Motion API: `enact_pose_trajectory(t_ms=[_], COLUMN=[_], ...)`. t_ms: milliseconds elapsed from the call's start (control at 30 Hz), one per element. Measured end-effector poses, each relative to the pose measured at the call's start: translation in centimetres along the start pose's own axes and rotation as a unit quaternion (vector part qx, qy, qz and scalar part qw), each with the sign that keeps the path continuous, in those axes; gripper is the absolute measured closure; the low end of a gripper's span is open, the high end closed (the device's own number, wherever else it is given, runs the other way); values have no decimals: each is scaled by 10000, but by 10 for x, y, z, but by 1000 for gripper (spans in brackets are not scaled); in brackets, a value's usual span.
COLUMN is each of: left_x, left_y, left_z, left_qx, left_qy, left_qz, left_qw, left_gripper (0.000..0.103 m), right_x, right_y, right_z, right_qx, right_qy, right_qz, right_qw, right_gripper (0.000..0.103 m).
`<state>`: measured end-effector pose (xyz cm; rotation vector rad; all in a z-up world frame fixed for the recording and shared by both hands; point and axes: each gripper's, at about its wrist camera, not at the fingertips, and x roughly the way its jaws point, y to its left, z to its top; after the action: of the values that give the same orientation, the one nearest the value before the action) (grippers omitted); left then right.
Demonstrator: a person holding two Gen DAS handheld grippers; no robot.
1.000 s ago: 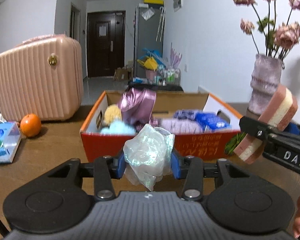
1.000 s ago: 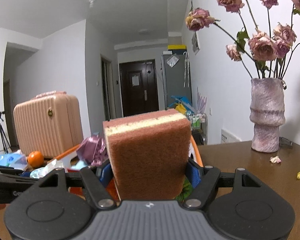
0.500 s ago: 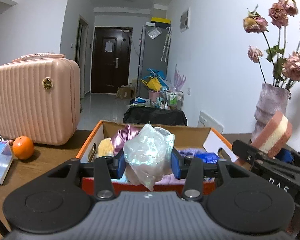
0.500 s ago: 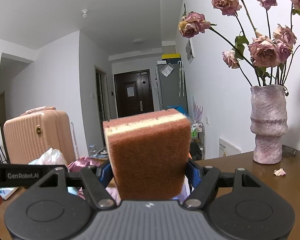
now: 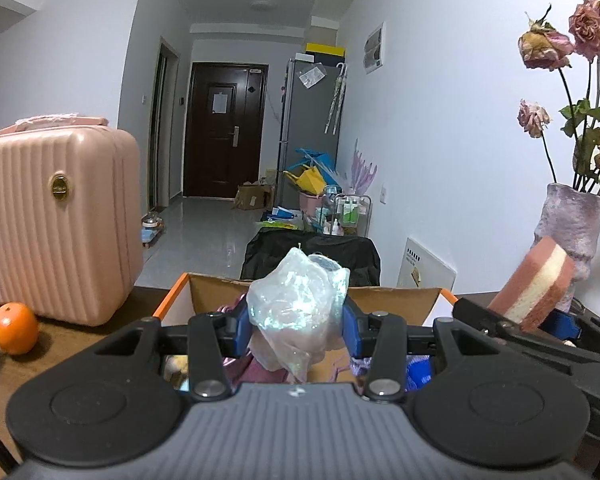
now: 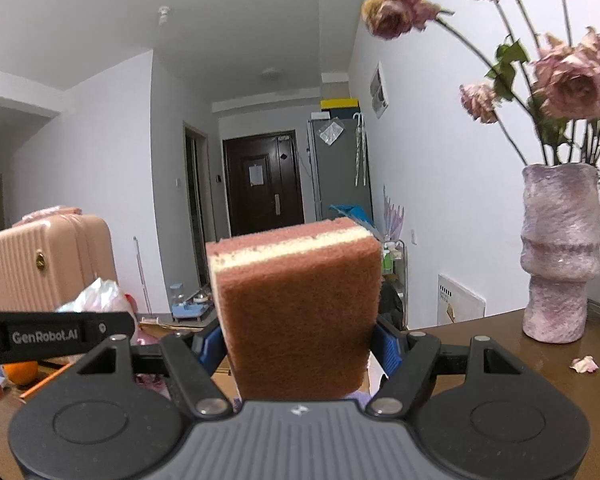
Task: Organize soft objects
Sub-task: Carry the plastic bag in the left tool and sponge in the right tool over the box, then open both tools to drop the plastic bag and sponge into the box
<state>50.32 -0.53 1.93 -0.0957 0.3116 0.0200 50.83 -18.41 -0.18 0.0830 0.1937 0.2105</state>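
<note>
Black hand-held gripper [image 5: 296, 326], blue pads [image 5: 242, 330]

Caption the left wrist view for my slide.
Left gripper clamps a crumpled clear plastic bag above an orange cardboard box.

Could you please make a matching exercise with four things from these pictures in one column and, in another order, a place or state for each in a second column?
Things:
1. crumpled plastic bag
2. sponge
3. orange
4. vase

Places or states:
A. stands on the table, holds dried roses
B. clamped in the right gripper
C. lies on the table beside the pink suitcase
D. clamped in the left gripper

Pairs: 1-D, 2-B, 3-C, 4-A
</note>
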Motion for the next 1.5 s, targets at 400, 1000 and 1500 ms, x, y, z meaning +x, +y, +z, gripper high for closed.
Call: enact_pose_trajectory(t_ms=[400, 1000, 1500], left_x=[30, 16, -7], left_y=[8, 21, 26], left_z=[5, 15, 14], left_qx=[22, -315, -265], left_qy=[96, -70, -100], left_qz=[31, 218, 275], left_qw=[9999, 9992, 9992], left_gripper=[54, 3, 1], right_x=[46, 49, 32], right_y=[7, 4, -2], right_z=[1, 6, 22], right_qx=[-334, -272, -120], right_qy=[423, 618, 404], right_qz=[-50, -196, -130], right_qw=[9985, 9975, 9990], right_gripper=[31, 0, 0])
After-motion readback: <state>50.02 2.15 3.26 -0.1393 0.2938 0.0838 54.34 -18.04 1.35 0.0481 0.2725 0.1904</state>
